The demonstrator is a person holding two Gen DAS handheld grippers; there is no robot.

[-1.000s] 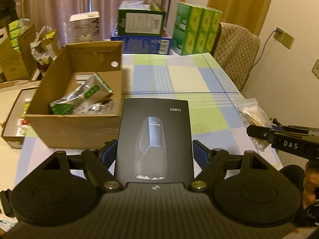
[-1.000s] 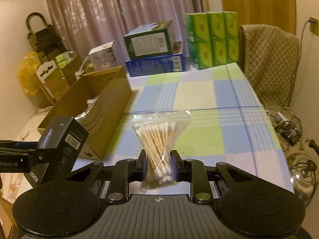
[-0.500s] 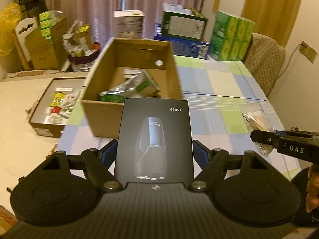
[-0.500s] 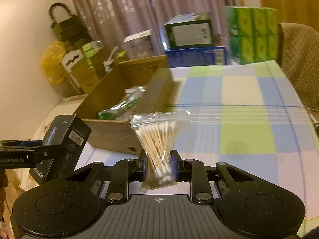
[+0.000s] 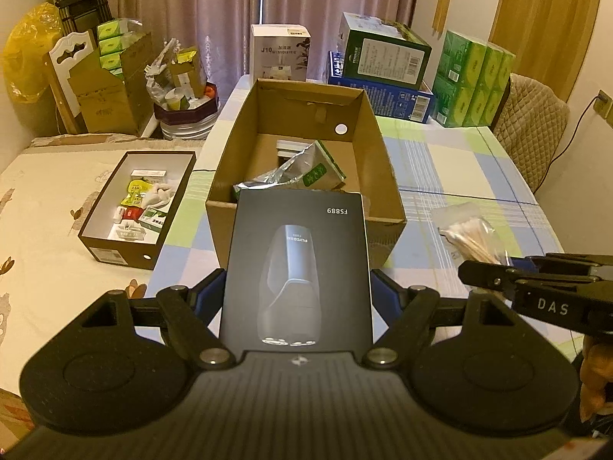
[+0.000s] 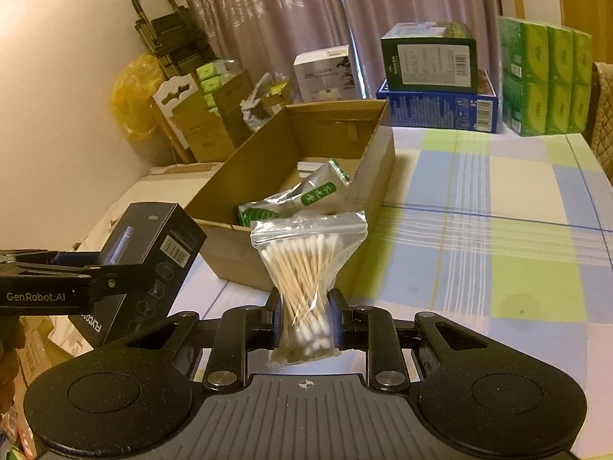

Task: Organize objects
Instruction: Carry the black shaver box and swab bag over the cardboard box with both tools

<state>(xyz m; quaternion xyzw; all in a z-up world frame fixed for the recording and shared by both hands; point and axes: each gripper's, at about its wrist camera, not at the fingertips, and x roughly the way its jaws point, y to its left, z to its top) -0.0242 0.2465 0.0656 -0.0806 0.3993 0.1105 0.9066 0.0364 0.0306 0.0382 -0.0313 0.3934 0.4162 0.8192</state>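
My left gripper is shut on a black shaver box marked FS889, held upright just before the near wall of an open cardboard box. The same black box shows at lower left in the right wrist view, clamped by the left gripper. My right gripper is shut on a clear zip bag of cotton swabs, raised above the checked tablecloth. In the left wrist view that bag hangs right of the cardboard box, in the right gripper. A green and silver pouch lies inside the cardboard box.
A dark shoebox of small items sits on the bed at left. Stacked boxes and green tissue packs line the table's far end. A quilted chair stands at right. Cartons and a yellow bag crowd the far left.
Both grippers have swung left and risen, bringing the cardboard box to centre and showing more of its inside. The black box and the swab bag stay held as before.
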